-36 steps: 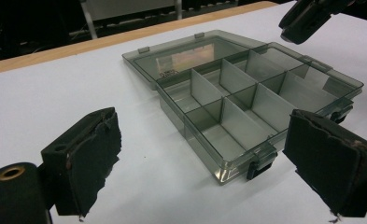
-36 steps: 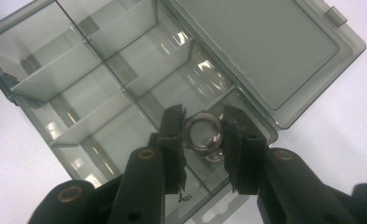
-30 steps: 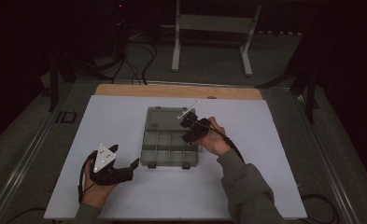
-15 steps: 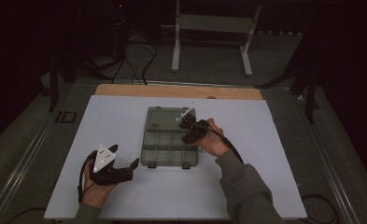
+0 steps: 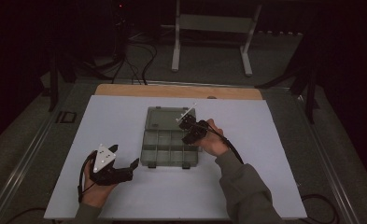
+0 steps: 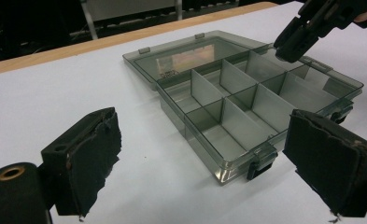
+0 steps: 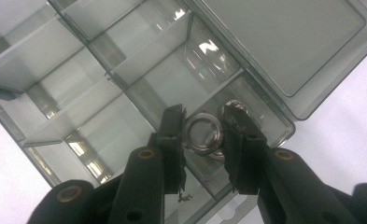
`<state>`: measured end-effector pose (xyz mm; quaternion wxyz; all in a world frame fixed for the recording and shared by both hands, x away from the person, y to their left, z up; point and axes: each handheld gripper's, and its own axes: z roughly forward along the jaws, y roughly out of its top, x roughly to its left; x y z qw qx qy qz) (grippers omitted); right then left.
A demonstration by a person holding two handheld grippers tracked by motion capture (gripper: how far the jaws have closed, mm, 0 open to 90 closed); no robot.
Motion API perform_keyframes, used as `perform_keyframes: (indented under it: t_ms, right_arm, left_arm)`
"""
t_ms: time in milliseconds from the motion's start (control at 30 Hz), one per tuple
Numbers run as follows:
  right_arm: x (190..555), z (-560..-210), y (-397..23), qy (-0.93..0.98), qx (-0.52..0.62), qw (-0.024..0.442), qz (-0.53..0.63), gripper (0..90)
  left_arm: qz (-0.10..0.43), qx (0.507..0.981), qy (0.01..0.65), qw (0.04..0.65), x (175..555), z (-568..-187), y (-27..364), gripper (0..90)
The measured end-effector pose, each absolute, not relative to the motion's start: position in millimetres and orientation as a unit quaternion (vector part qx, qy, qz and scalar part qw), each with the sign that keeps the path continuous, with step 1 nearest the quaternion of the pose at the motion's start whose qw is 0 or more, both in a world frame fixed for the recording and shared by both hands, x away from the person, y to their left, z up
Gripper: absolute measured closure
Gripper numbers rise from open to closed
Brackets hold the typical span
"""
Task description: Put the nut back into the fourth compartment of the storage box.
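The right gripper [image 7: 203, 135] pinches a metal ring [image 7: 202, 132] between its fingers over a corner compartment of the open organizer box [image 5: 167, 140], beside its lid. The left gripper [image 5: 123, 168] rests open on the desk [image 5: 265, 140], near the box's front. Placing appears underway; next comes lowering the ring, then opening the fingers.

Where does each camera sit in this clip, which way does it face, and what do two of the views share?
High view: fixed above the person's side, looking forward and down on the white table; both forearms enter from below.
Left gripper view: rides the left tool, looking level across at the open compartment box; its two wide-open jaws rise from below.
Right gripper view: rides the right tool, looking down into the box; its jaws pinch a metal ring.
Shared: the left and high views both show the right tool at the box's corner.
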<state>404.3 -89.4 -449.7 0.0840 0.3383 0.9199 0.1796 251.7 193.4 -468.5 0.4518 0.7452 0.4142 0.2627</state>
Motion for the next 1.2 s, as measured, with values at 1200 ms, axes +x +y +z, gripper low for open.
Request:
perform_keyframes:
  t_ms: [1200]
  right_arm:
    - [406.8, -437.1, -101.4, 0.901, 0.364, 0.093, 0.217, 40.7]
  left_arm:
    - [0.261, 0.746, 0.414, 0.451, 252.2, -469.2, 192.1, 10.6]
